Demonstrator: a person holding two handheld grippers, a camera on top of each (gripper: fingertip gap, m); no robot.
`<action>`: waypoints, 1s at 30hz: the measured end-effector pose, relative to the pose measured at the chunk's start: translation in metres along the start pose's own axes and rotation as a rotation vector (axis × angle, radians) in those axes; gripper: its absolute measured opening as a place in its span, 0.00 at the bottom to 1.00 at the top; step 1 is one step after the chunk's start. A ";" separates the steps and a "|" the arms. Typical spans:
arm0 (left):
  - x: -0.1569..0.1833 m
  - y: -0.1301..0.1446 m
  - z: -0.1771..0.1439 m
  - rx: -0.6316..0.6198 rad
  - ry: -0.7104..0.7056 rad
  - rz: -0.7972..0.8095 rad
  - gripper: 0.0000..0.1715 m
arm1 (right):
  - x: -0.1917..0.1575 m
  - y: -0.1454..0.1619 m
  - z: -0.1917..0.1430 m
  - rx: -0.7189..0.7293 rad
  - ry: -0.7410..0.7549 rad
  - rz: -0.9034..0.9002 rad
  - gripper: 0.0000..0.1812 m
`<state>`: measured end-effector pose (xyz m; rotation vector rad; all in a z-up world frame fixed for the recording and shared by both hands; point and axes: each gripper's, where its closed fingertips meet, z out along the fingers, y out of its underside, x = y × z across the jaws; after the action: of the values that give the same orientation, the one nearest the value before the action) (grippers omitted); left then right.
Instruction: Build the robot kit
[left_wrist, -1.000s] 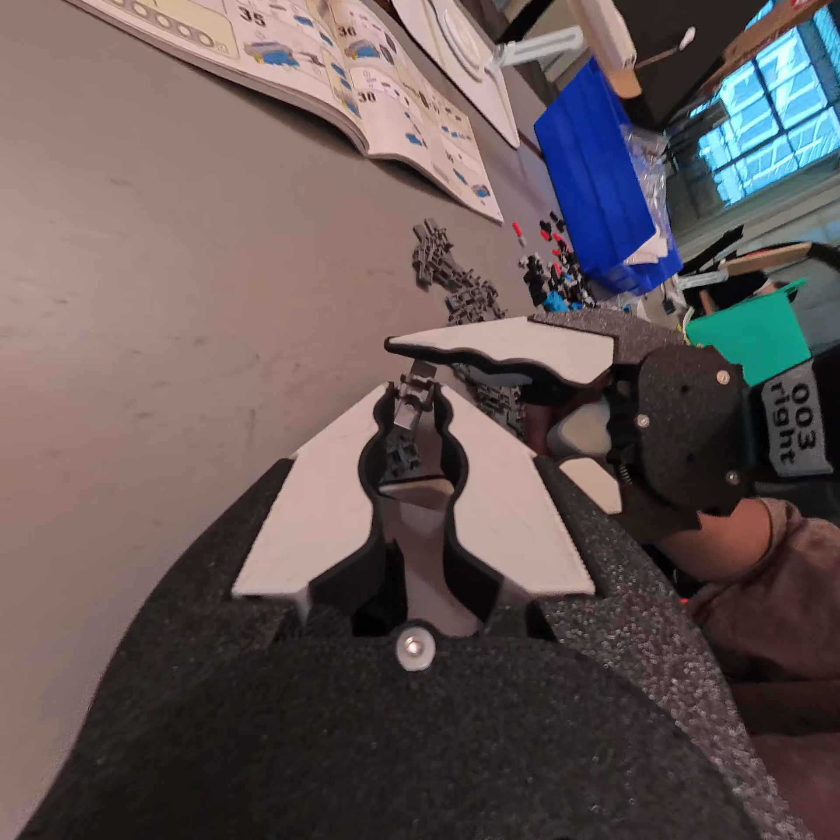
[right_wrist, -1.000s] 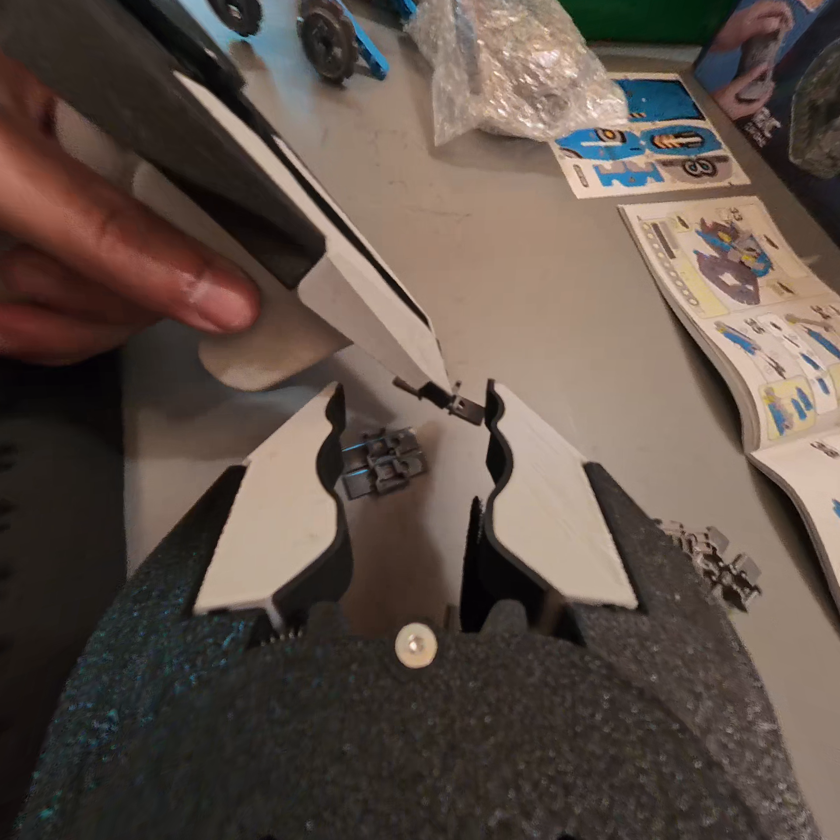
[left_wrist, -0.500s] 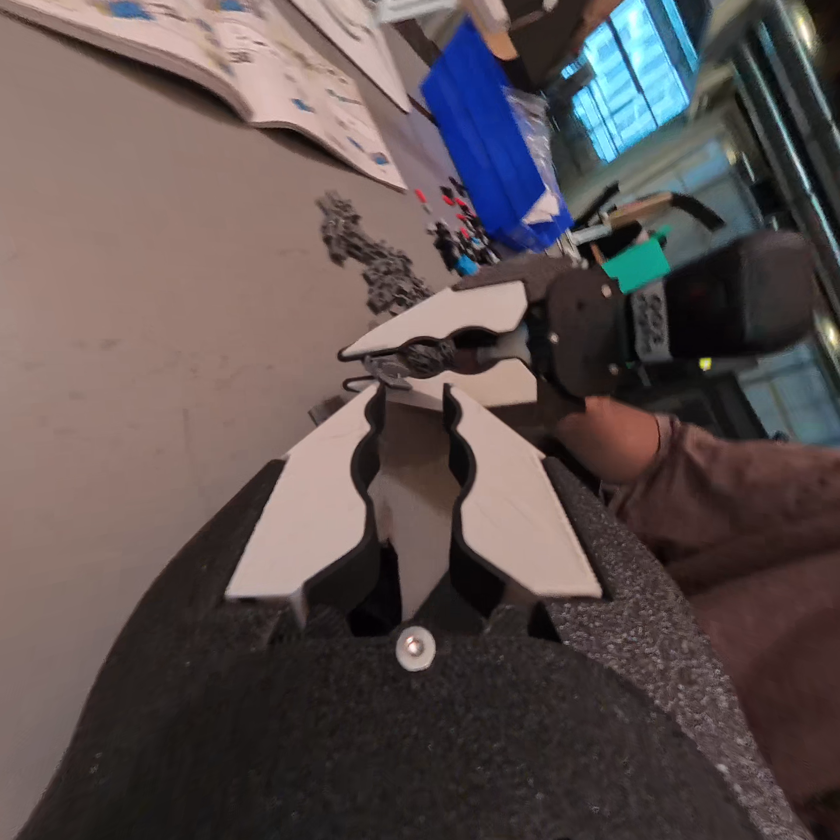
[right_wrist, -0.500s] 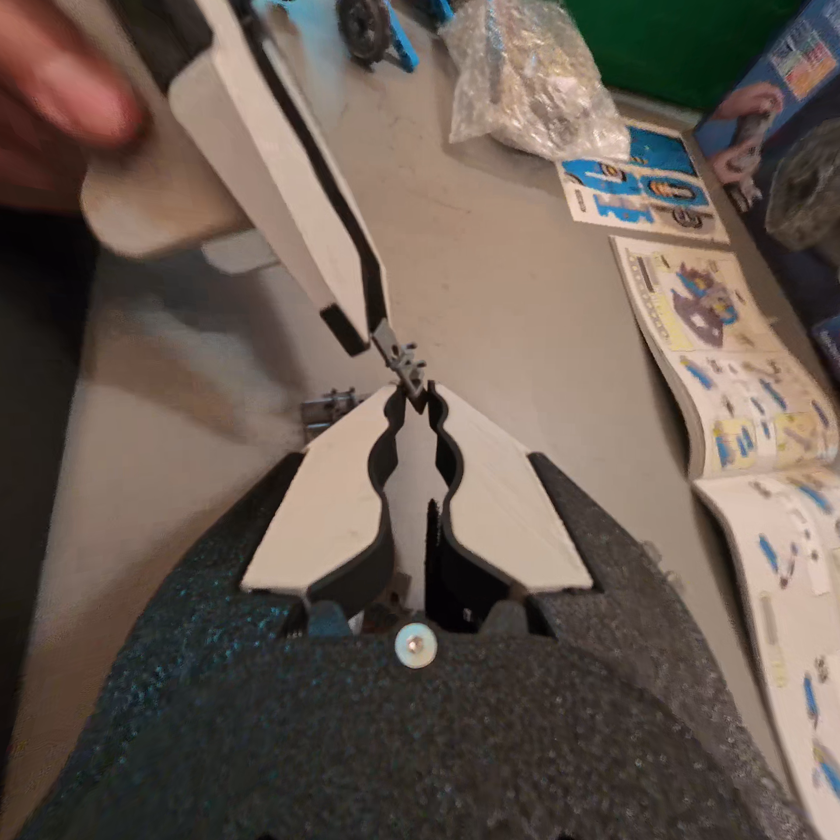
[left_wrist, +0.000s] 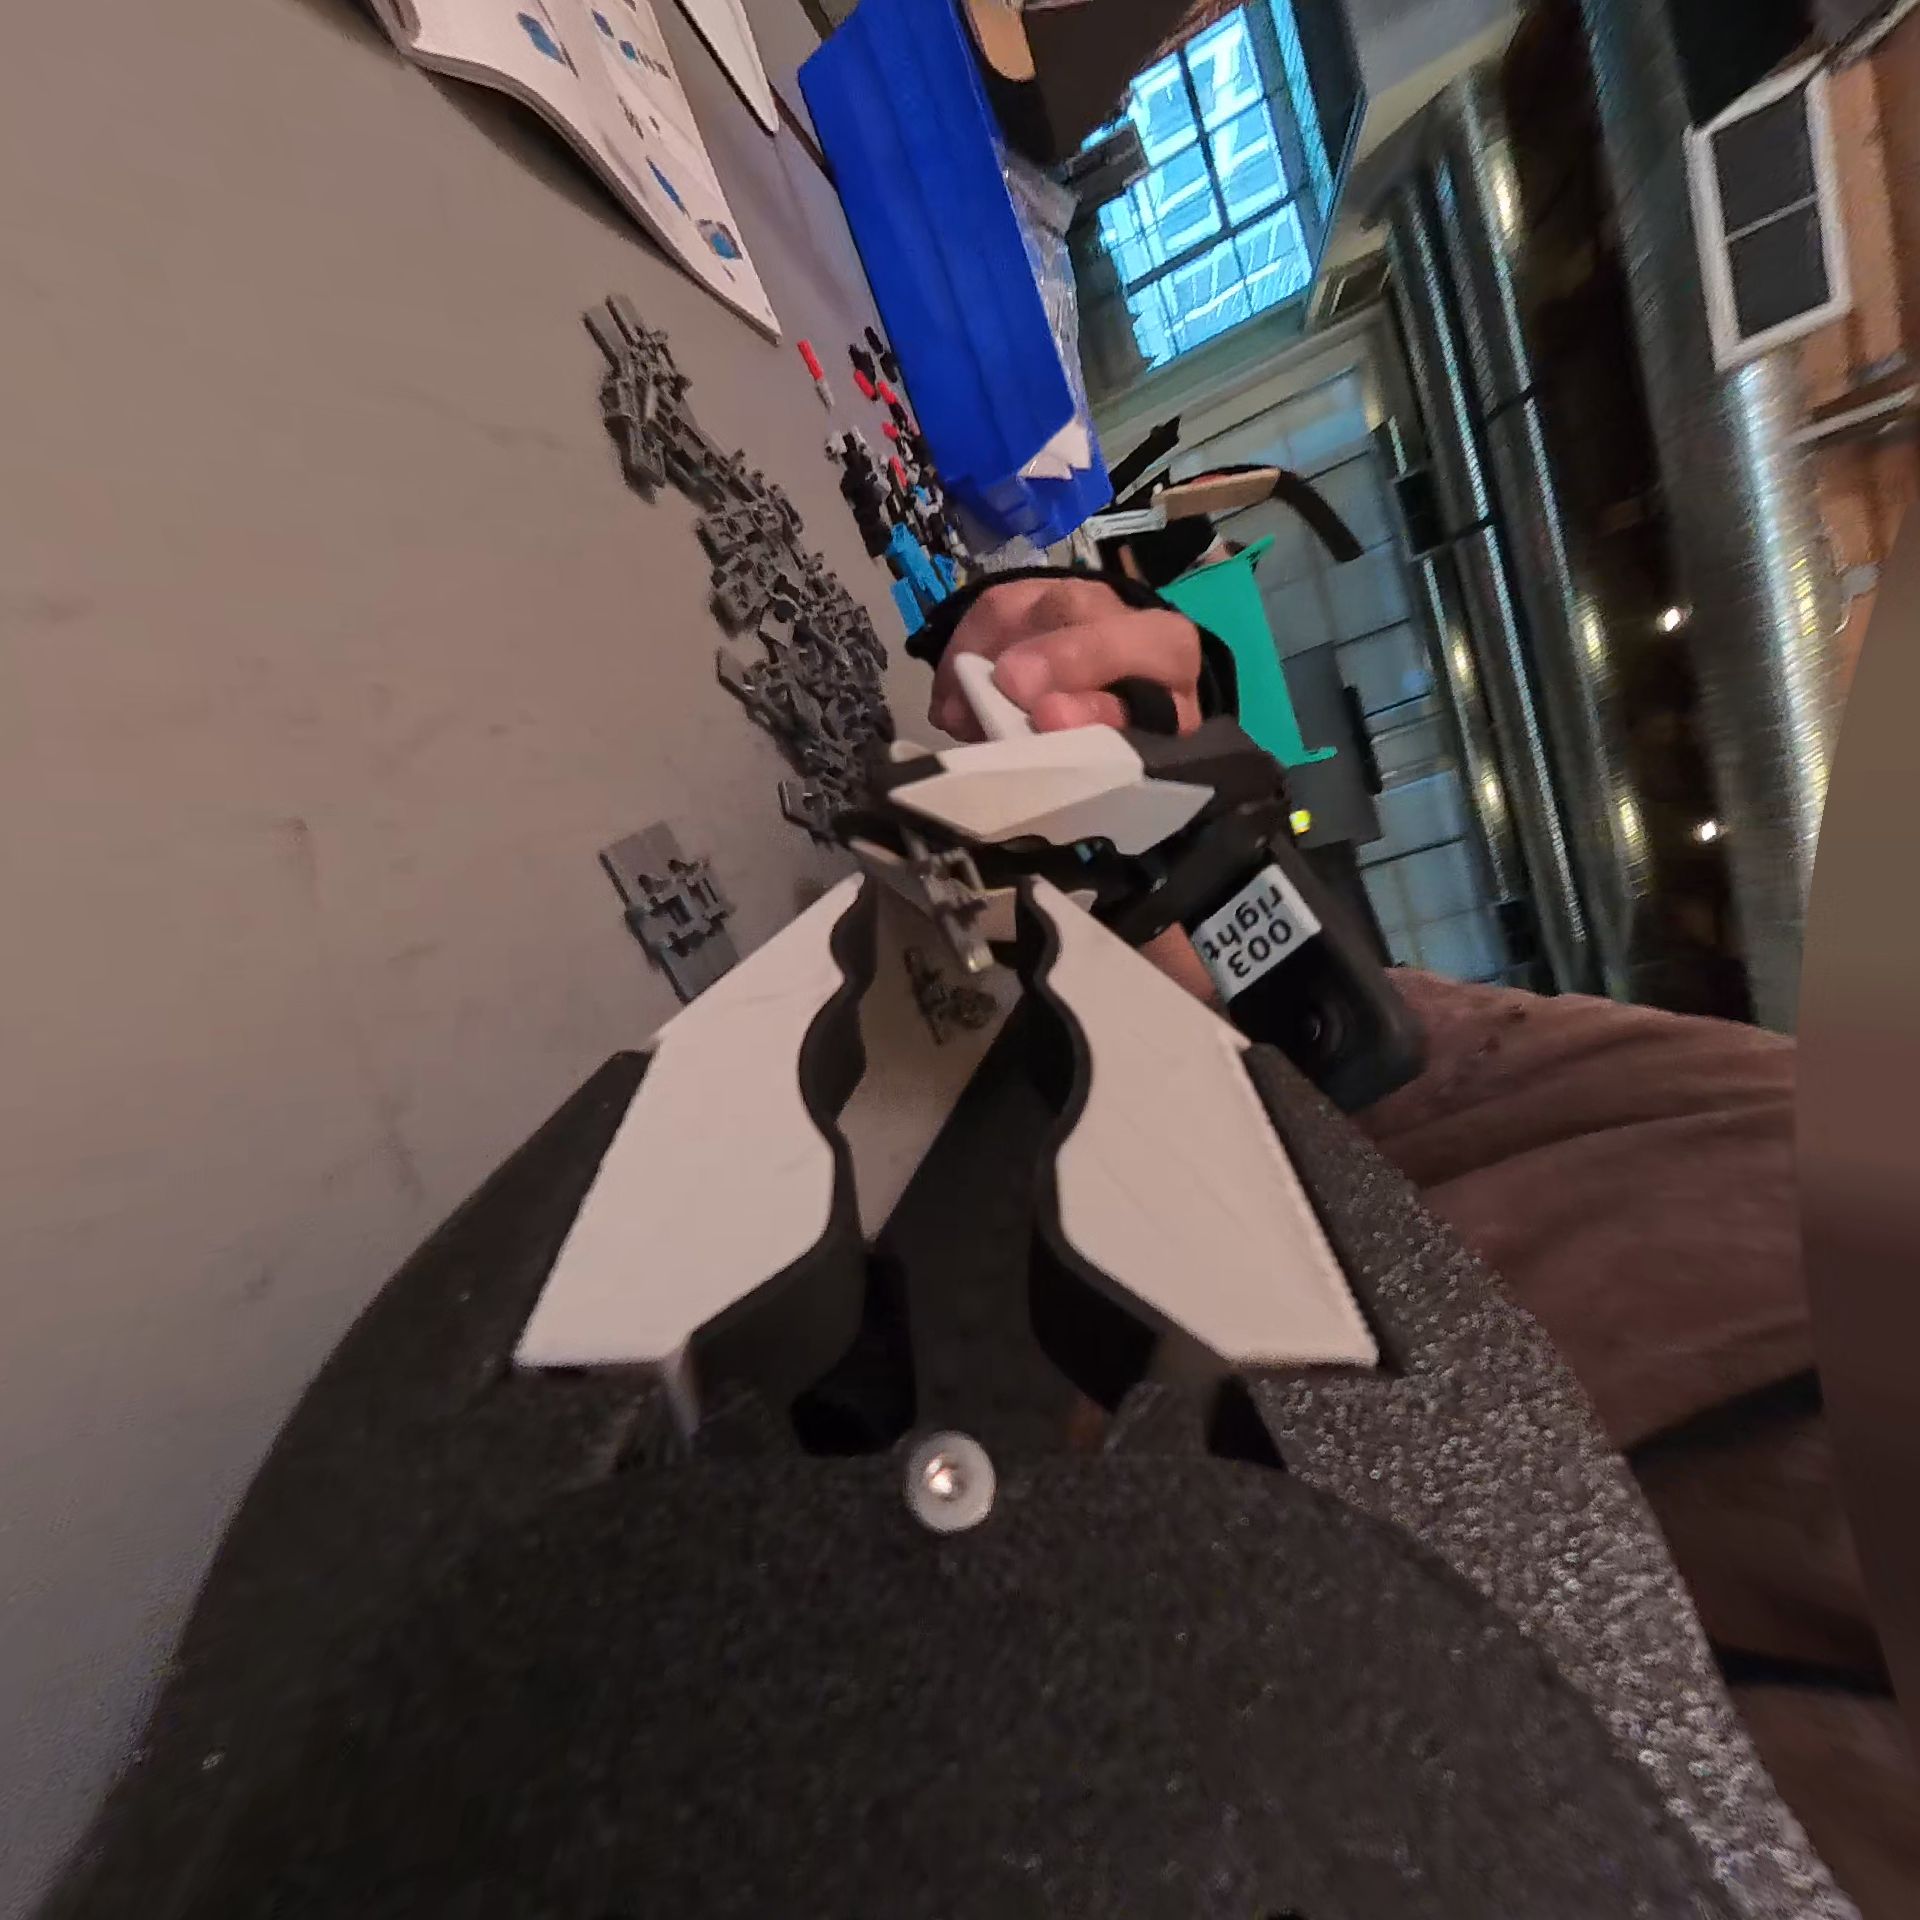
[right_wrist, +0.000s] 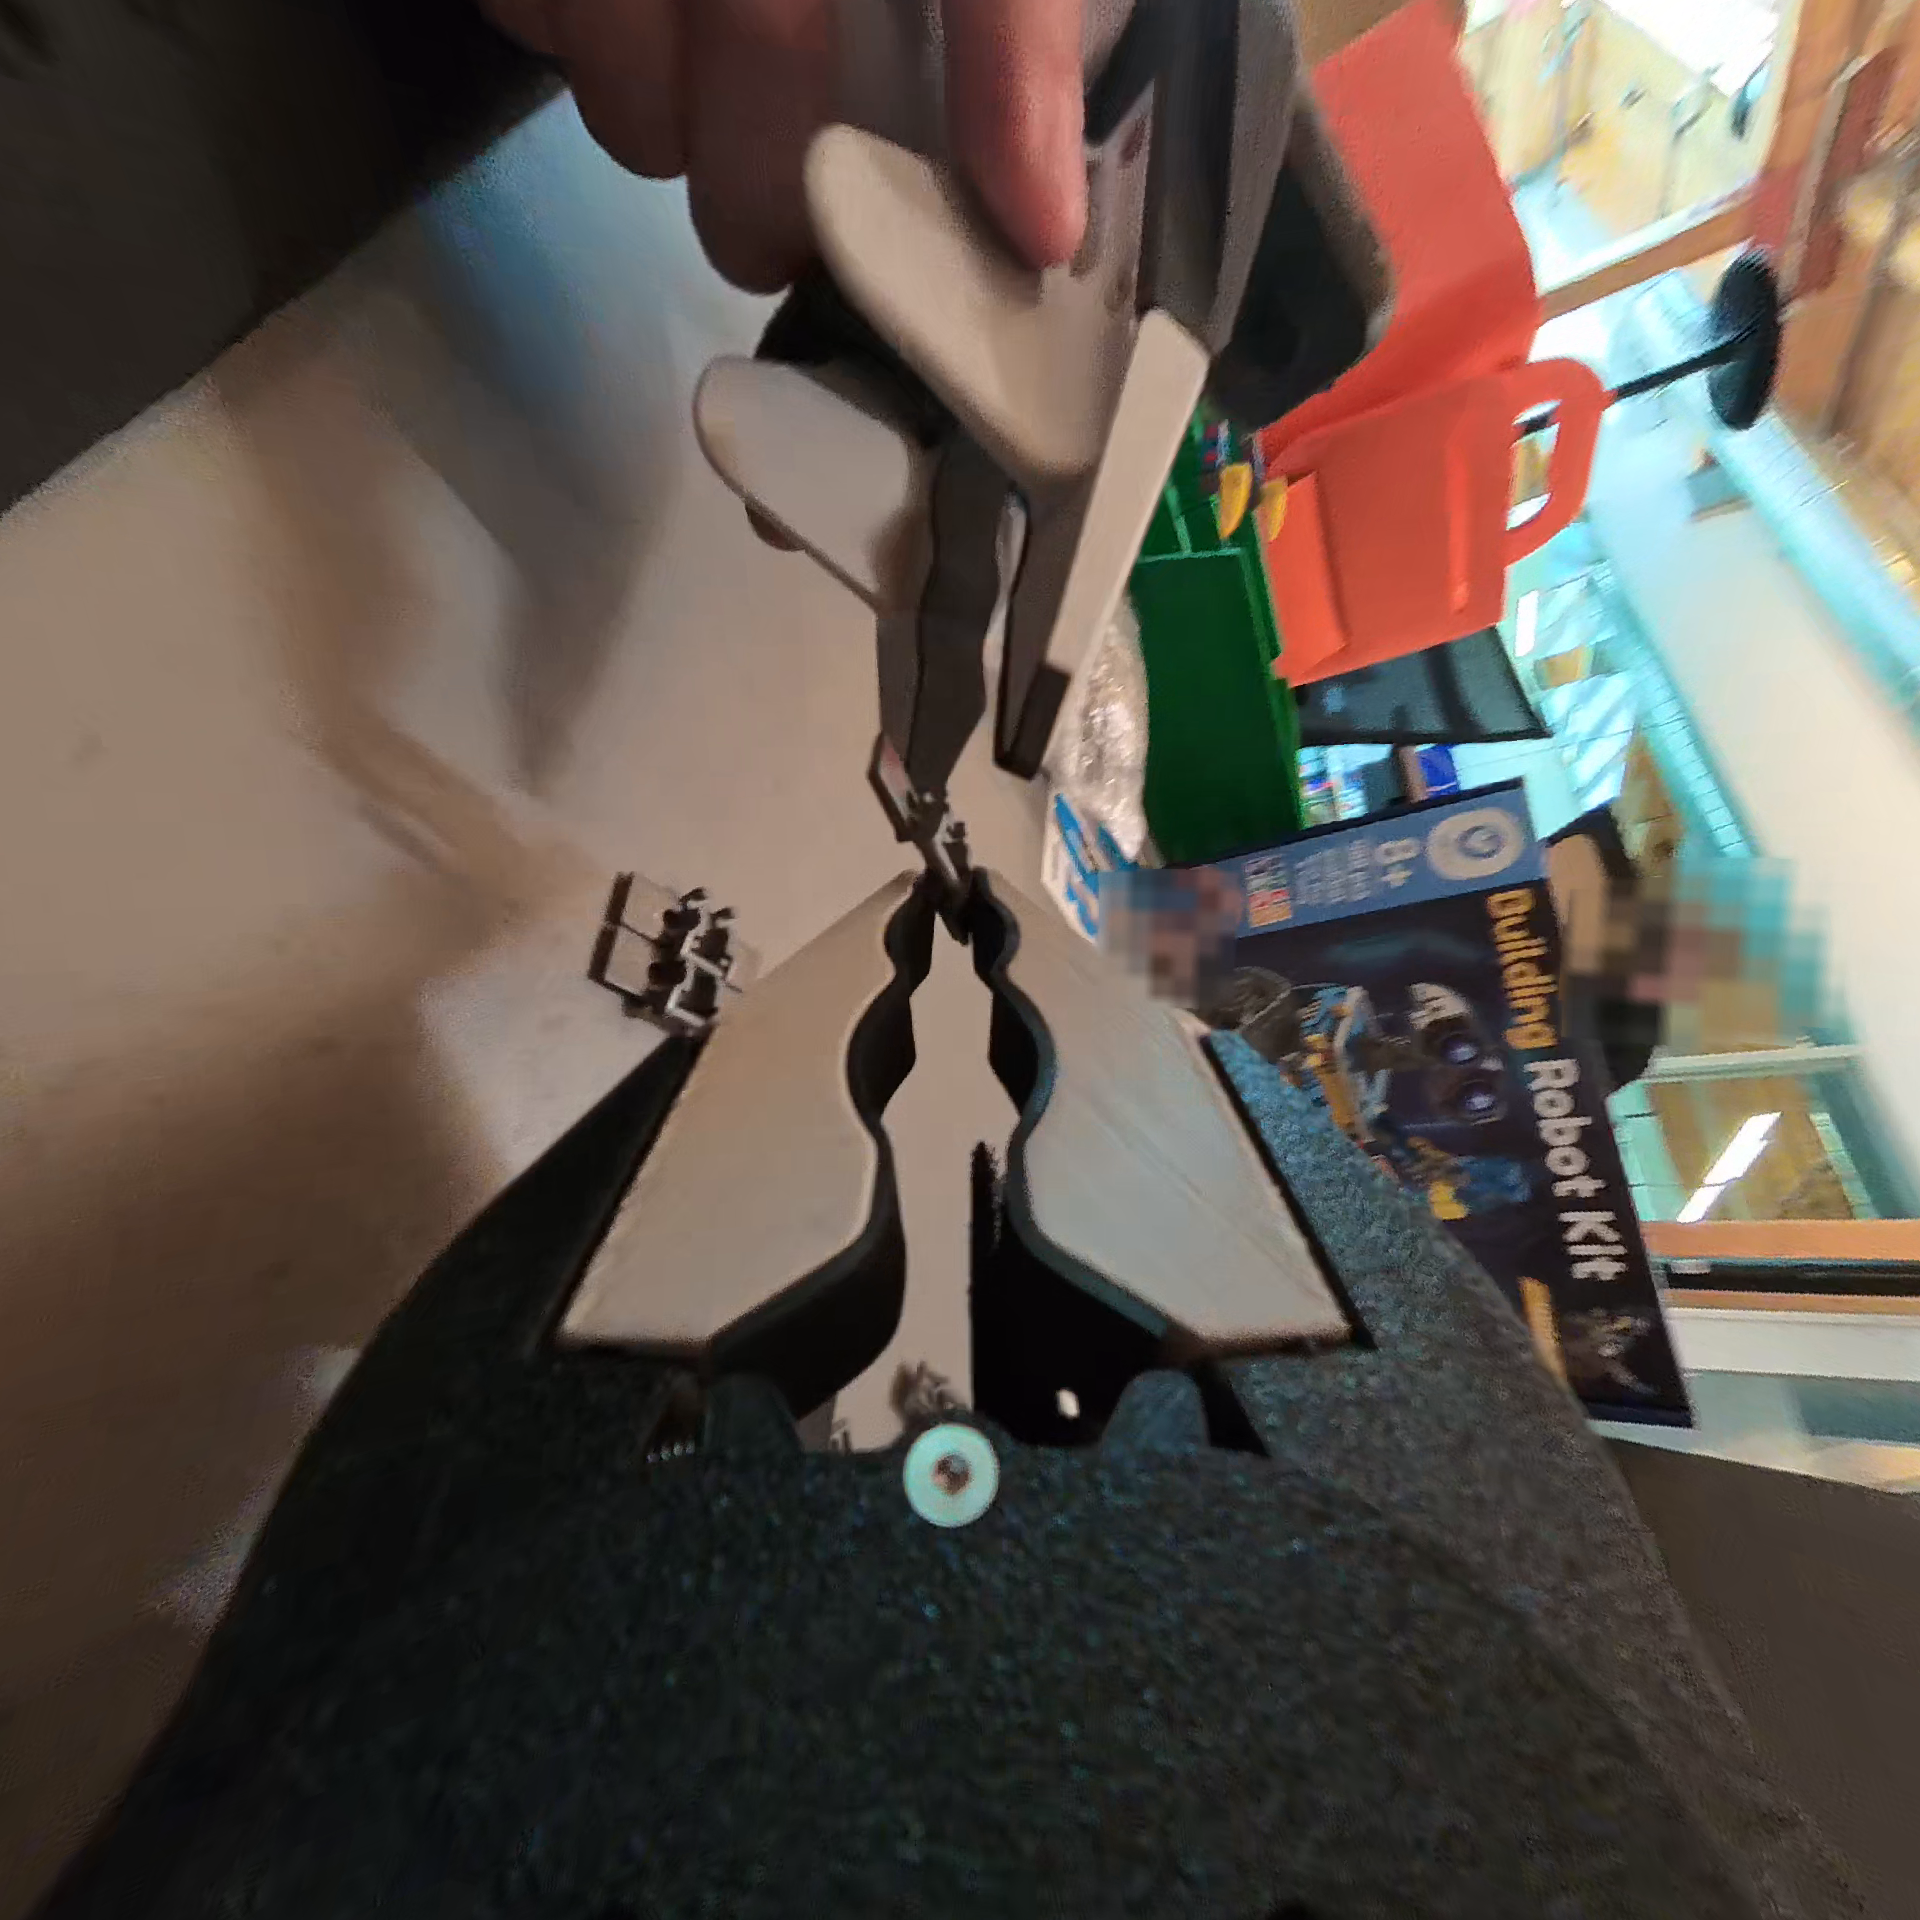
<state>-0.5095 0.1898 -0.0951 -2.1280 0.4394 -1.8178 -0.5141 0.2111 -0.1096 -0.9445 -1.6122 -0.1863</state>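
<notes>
My right gripper (right_wrist: 940, 899) is shut on the lower end of a small grey track link (right_wrist: 920, 821), held above the grey table (right_wrist: 260, 779). My left gripper (right_wrist: 956, 758) comes in from above with its jaws apart; one fingertip (right_wrist: 914, 727) touches the link's upper end. In the left wrist view my left gripper (left_wrist: 945, 894) is open, with the link (left_wrist: 951, 914) in the gap between its tips. The right gripper (left_wrist: 873, 826) crosses just beyond it, held by a hand (left_wrist: 1070, 655). A short joined pair of links (left_wrist: 675, 914) lies on the table, also in the right wrist view (right_wrist: 670, 961).
A pile of grey links (left_wrist: 790, 623) and small black, red and blue pieces (left_wrist: 894, 499) lie beyond. A blue bin (left_wrist: 935, 260) and an open booklet (left_wrist: 623, 135) stand farther off. A kit box (right_wrist: 1455, 1039), a green bin (right_wrist: 1205, 675) and a plastic bag (right_wrist: 1101, 707) stand behind. My two grippers' fingertips are within a few centimetres of each other.
The right gripper closed on the link that the left gripper held. The left jaws have since opened. Both grippers rose and tilted away from the table.
</notes>
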 end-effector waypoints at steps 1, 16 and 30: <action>-0.001 -0.001 -0.001 0.000 0.002 -0.017 0.15 | 0.002 -0.003 -0.001 0.008 0.023 -0.021 0.03; -0.055 0.008 0.006 -0.112 -0.395 0.124 0.05 | -0.028 0.019 -0.001 -0.095 -0.278 0.576 0.17; -0.054 0.019 0.005 -0.113 -0.436 0.105 0.05 | -0.047 0.004 -0.001 -0.159 -0.508 0.763 0.13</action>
<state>-0.5135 0.1960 -0.1520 -2.4380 0.5387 -1.2473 -0.5120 0.1913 -0.1526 -1.7624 -1.5715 0.4953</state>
